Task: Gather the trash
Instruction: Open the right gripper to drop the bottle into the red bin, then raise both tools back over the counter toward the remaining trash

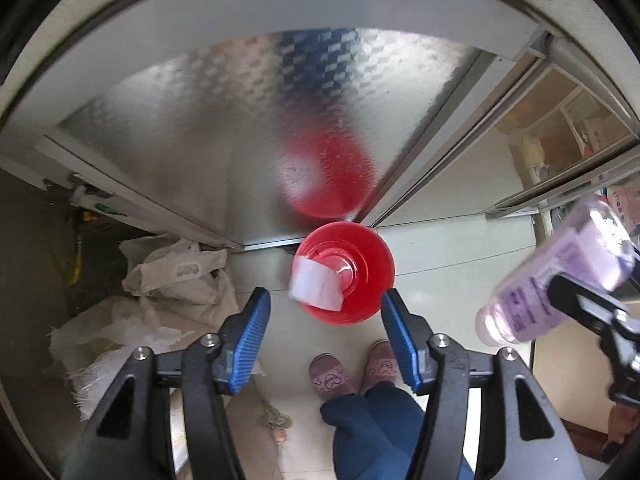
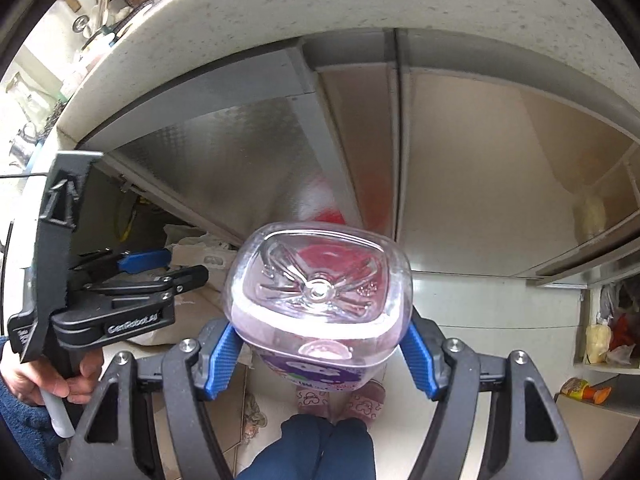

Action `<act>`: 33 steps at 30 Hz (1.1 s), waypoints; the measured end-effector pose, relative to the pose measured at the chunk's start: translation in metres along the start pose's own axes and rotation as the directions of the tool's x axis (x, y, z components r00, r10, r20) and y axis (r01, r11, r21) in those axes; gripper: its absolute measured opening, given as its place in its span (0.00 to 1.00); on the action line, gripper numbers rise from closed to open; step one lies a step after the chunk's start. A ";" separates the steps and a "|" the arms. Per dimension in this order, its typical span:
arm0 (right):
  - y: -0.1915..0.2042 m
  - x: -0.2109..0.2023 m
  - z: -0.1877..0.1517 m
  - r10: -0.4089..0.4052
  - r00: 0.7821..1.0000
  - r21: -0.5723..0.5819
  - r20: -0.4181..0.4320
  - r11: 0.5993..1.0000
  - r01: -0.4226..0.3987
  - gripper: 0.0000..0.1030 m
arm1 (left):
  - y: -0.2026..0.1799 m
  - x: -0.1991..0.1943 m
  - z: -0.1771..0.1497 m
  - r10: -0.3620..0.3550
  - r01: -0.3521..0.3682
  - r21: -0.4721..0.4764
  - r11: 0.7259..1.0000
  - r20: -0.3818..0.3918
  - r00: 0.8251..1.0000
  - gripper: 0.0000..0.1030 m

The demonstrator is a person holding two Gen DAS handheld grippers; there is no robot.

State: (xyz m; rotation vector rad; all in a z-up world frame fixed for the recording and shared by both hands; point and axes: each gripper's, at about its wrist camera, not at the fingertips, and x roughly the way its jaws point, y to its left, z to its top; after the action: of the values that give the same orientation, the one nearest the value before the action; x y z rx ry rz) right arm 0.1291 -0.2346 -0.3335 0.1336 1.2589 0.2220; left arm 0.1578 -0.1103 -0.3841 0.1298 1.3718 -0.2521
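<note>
Left tool (image 1: 325, 312) gapes empty above a red bin (image 1: 347, 273); right tool (image 2: 320, 350) clamps a clear bottle (image 2: 320, 292)

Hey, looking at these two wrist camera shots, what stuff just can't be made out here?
- Left wrist view: what the white piece falling toward the red bin is; blurred.
- Left wrist view: the clear bottle label text, blurred, partly behind the right gripper.
- Right wrist view: the bottle's cap end, hidden by its own base.
- Right wrist view: the left gripper fingertips, edge-on, one behind the other.
- Right wrist view: items on the shelf, small, cut by the edge.
</note>
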 end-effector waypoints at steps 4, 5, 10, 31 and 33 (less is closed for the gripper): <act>0.011 0.015 -0.001 0.028 0.999 -0.037 -0.023 0.999 -0.029 0.66 | 0.011 -0.010 -0.009 0.000 0.000 -0.009 1.000 0.020 1.000 0.54; 0.014 0.020 -0.001 0.031 0.999 -0.047 -0.030 0.998 -0.032 0.66 | 0.014 -0.012 -0.011 0.003 -0.003 -0.017 1.000 0.028 1.000 0.54; 0.025 0.039 0.000 0.037 0.998 -0.079 -0.054 0.996 -0.041 0.66 | 0.034 -0.012 -0.015 -0.004 0.006 -0.080 0.997 0.029 1.000 0.54; 0.042 0.008 0.006 -0.010 0.999 -0.178 -0.035 0.984 0.003 1.00 | 0.047 -0.069 -0.023 0.021 -0.013 -0.089 0.996 0.090 0.996 1.00; 0.042 -0.016 0.008 -0.017 1.000 -0.178 -0.016 0.984 0.014 1.00 | 0.043 -0.090 -0.022 0.005 0.005 -0.095 0.995 0.109 0.994 1.00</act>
State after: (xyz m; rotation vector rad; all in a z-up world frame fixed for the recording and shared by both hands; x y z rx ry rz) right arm 0.1277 -0.1971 -0.3070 -0.0324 1.2512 0.3216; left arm 0.1323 -0.0543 -0.3022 0.0362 1.2730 -0.1905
